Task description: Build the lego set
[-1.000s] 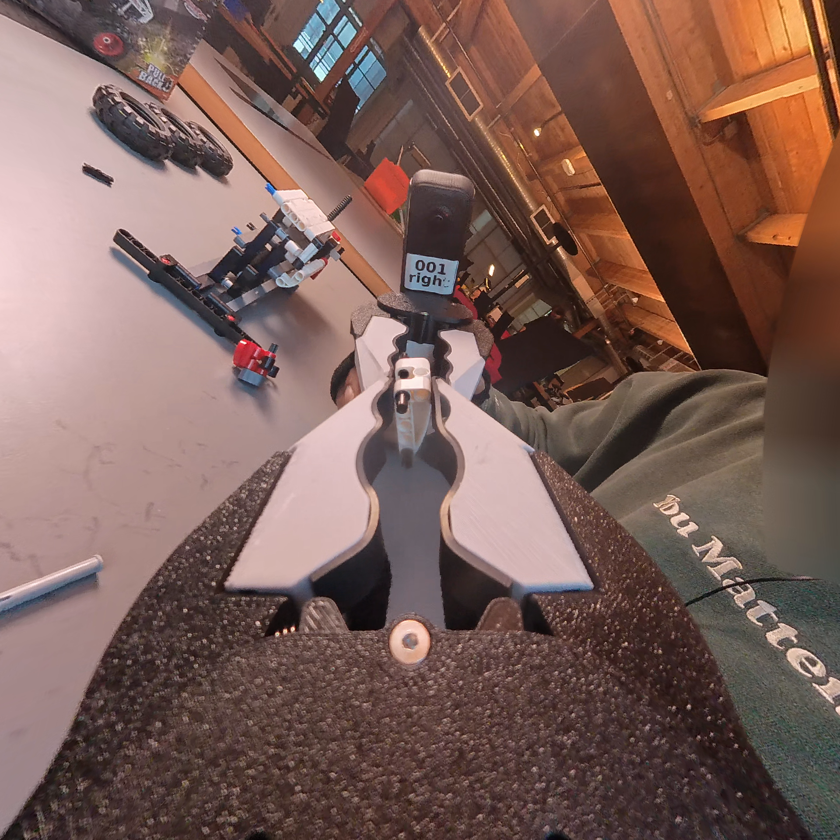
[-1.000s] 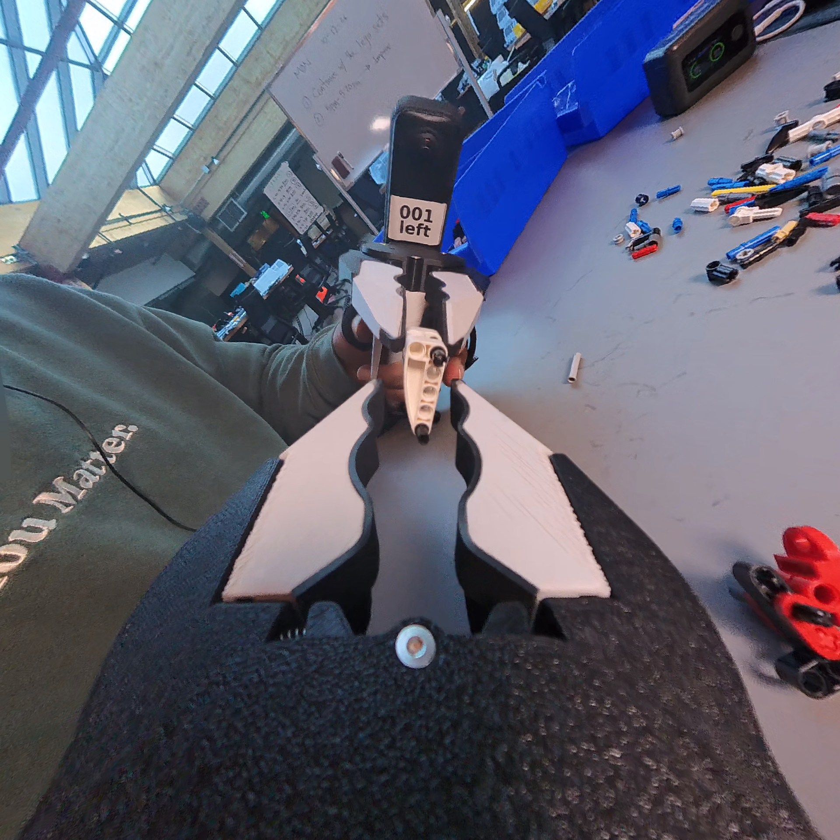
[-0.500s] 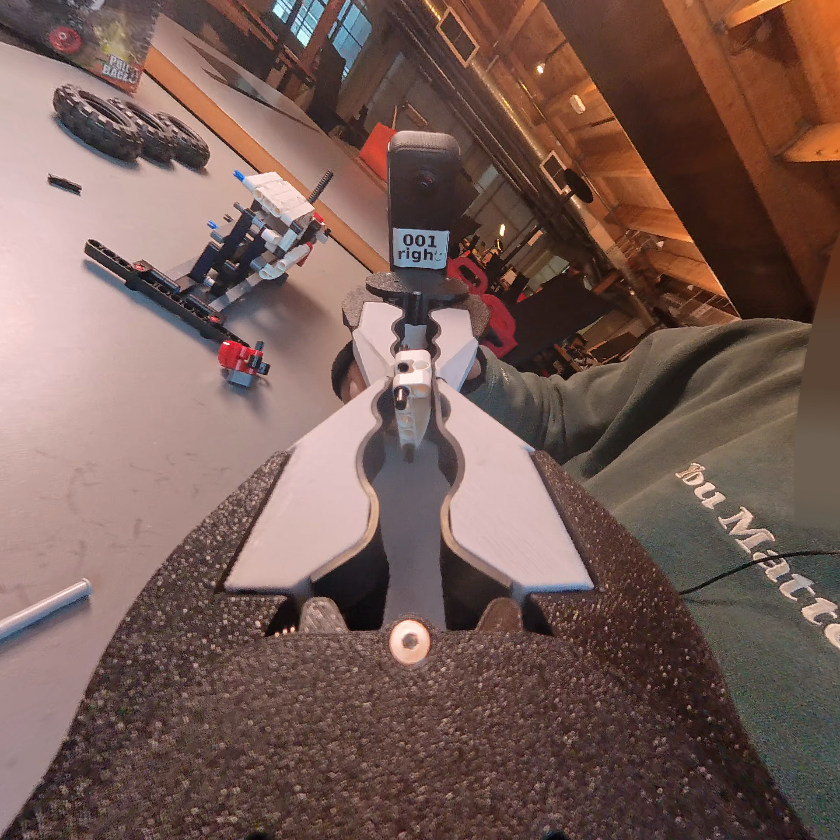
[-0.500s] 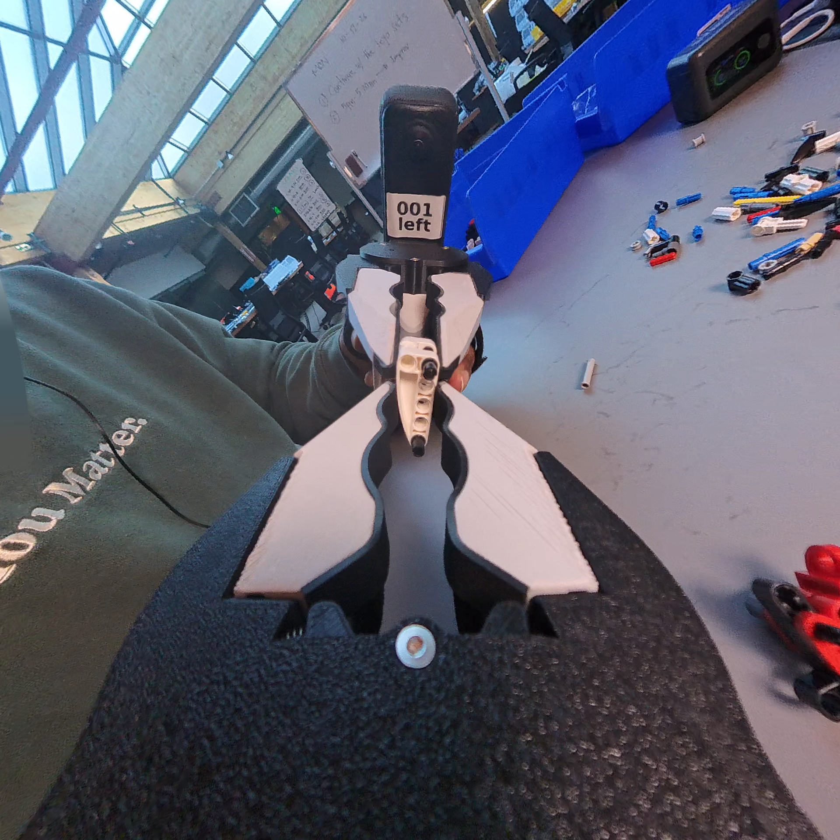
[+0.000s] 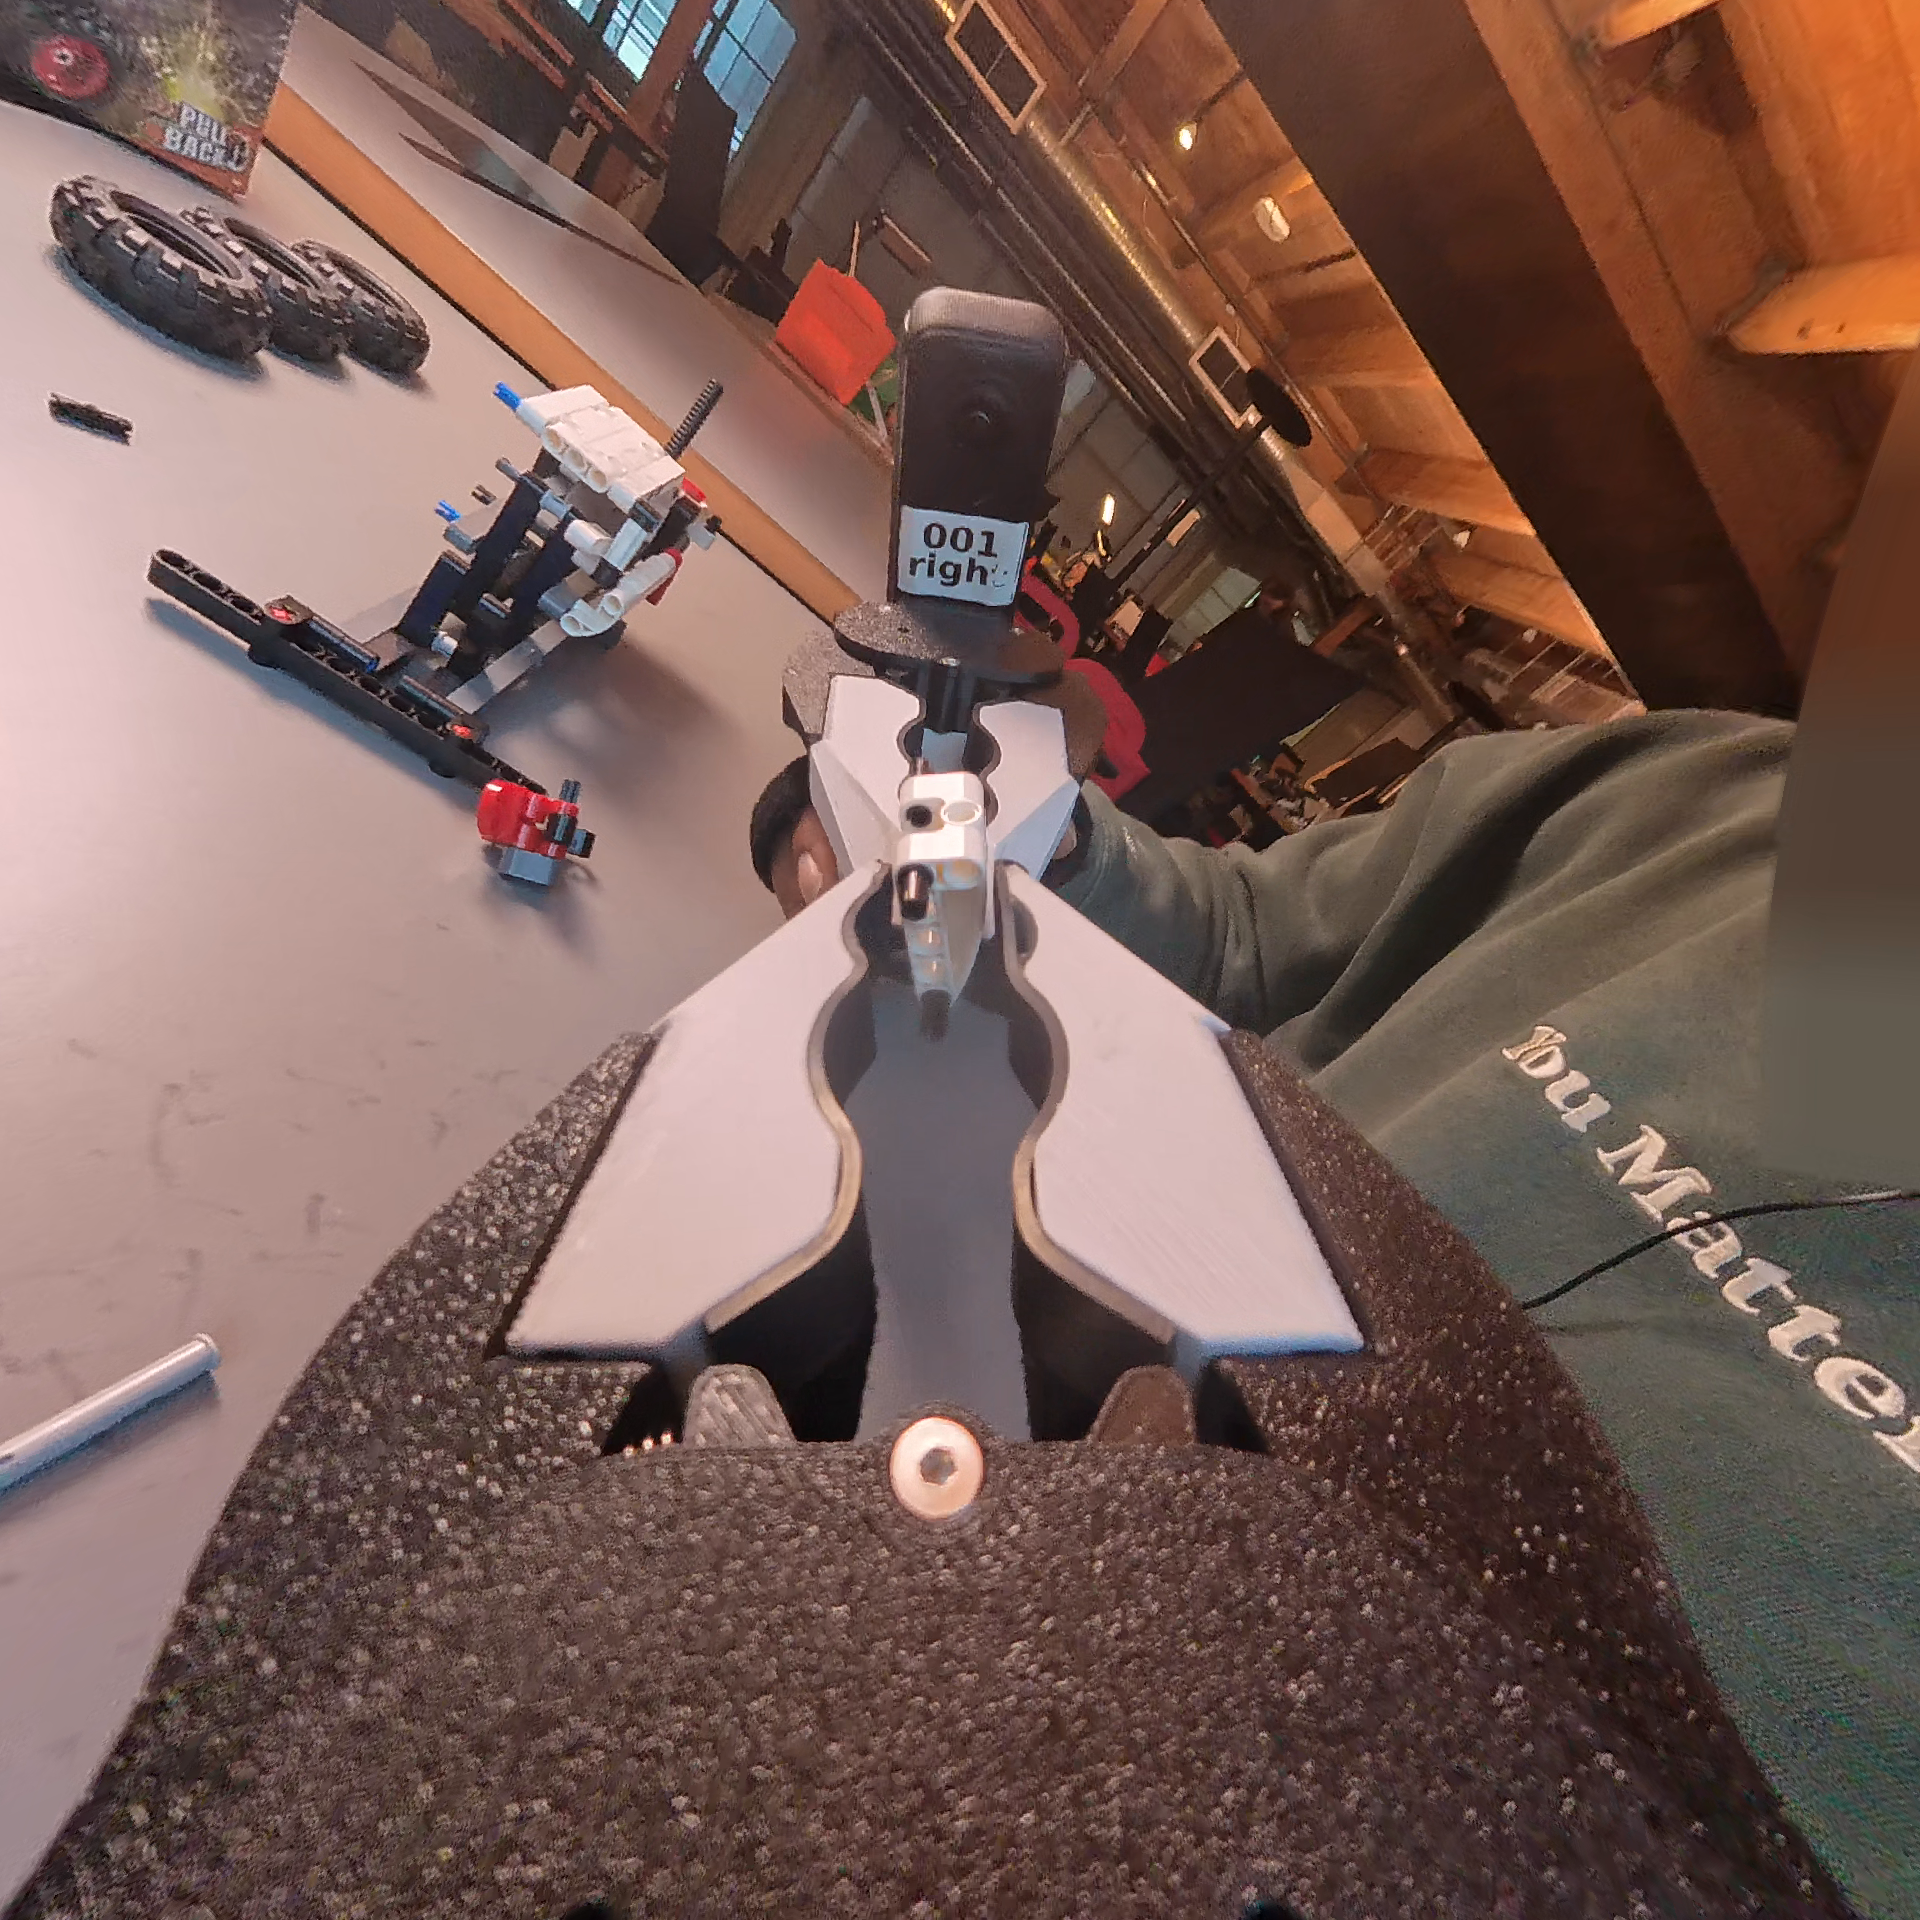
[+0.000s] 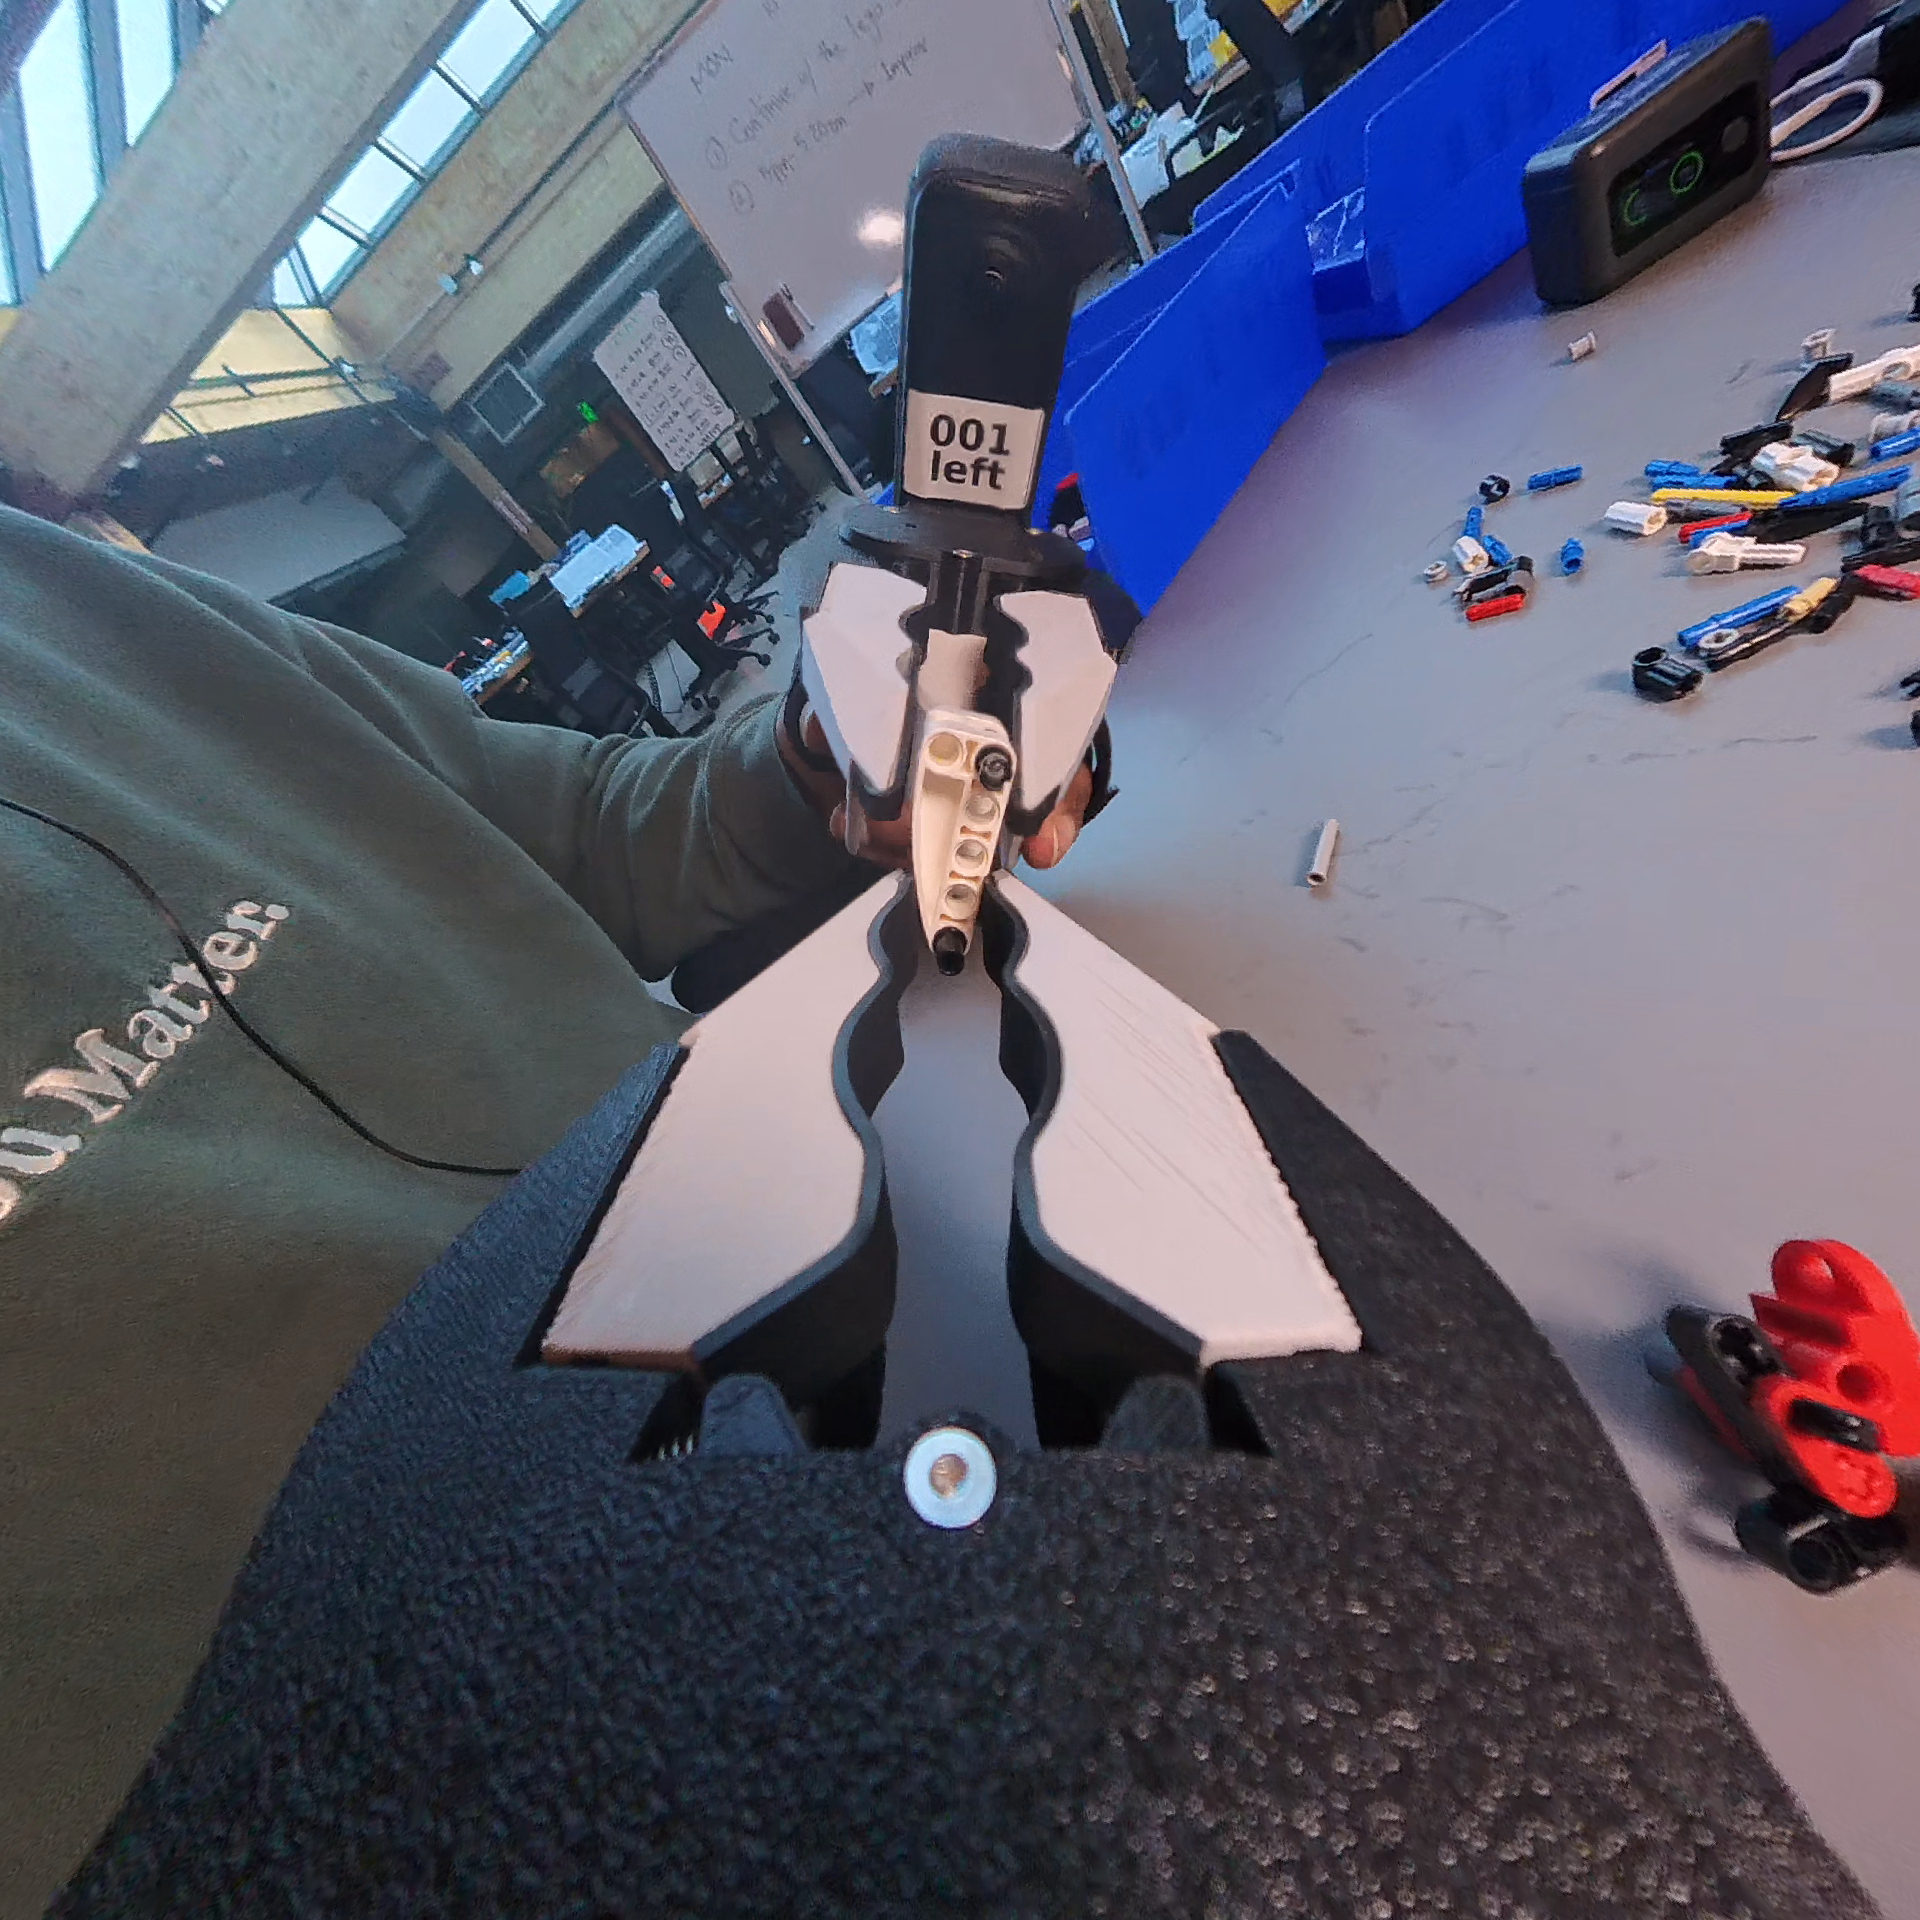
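Observation:
The two grippers face each other above the grey table (image 5: 260,1039), and a white lego beam assembly (image 5: 940,831) with black pins spans between them. My left gripper (image 5: 935,894) is shut on its near end. In the right wrist view the same white beam (image 6: 961,821) shows its row of holes, and my right gripper (image 6: 948,894) is shut on its lower end. The left gripper (image 6: 961,665) holds the upper end there. The right gripper shows opposite in the left wrist view (image 5: 940,769). The partly built black-and-white model (image 5: 499,592) lies on the table to the left.
Three black tyres (image 5: 239,270), a small red assembly (image 5: 530,821), a white tube (image 5: 104,1403) and the set's box (image 5: 135,73) lie left. A pile of loose pieces (image 6: 1766,540), a red-black assembly (image 6: 1818,1423), a grey tube (image 6: 1322,852), blue bins (image 6: 1247,343) and a black device (image 6: 1652,197) lie right. My left and right fingertips are right by each other. The partly built black-and-white model (image 5: 499,592) is about equally far from each gripper, around 20 cm.
My right gripper's fingers have narrowed from an open gap onto the white beam. The left gripper has kept its hold. Both grippers have shifted slightly together.

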Motion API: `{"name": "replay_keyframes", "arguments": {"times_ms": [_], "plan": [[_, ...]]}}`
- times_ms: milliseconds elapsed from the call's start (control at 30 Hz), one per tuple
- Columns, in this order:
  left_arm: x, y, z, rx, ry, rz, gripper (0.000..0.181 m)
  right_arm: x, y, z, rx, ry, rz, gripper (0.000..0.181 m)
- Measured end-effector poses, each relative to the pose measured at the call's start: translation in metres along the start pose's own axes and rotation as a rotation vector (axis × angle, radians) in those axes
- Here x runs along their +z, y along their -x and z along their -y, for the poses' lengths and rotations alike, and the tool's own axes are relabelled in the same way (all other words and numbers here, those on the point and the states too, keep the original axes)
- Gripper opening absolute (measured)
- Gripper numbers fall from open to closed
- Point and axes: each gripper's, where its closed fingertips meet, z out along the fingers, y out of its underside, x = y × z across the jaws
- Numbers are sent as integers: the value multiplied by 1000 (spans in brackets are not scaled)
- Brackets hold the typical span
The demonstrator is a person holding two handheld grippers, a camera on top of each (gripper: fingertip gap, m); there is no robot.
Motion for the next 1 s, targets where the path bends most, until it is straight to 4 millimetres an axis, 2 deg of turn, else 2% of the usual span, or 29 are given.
{"name": "replay_keyframes", "arguments": {"times_ms": [233,500,567,633,733,833,900,1000], "plan": [[3,2,-8,59,62,50,14,-2,-3,0,-27,-4,-32,13],[6,20,-27,178,204,219,15,-5,-20,-23,-105,138,-130,13],[4,32,-33,258,265,327,15,-10,-36,-27,-292,210,-275,17],[0,41,-37,320,325,414,15,-15,-43,-26,-582,260,-398,35],[-1,42,-40,314,344,435,15,-13,-48,-28,-936,331,-500,55],[0,40,-41,310,350,427,15,-4,-43,-24,-1130,331,-545,69],[2,36,-42,296,349,408,15,2,-38,-22,-1212,335,-553,67],[3,34,-43,287,346,396,15,6,-37,-26,-1303,374,-555,52]]}}
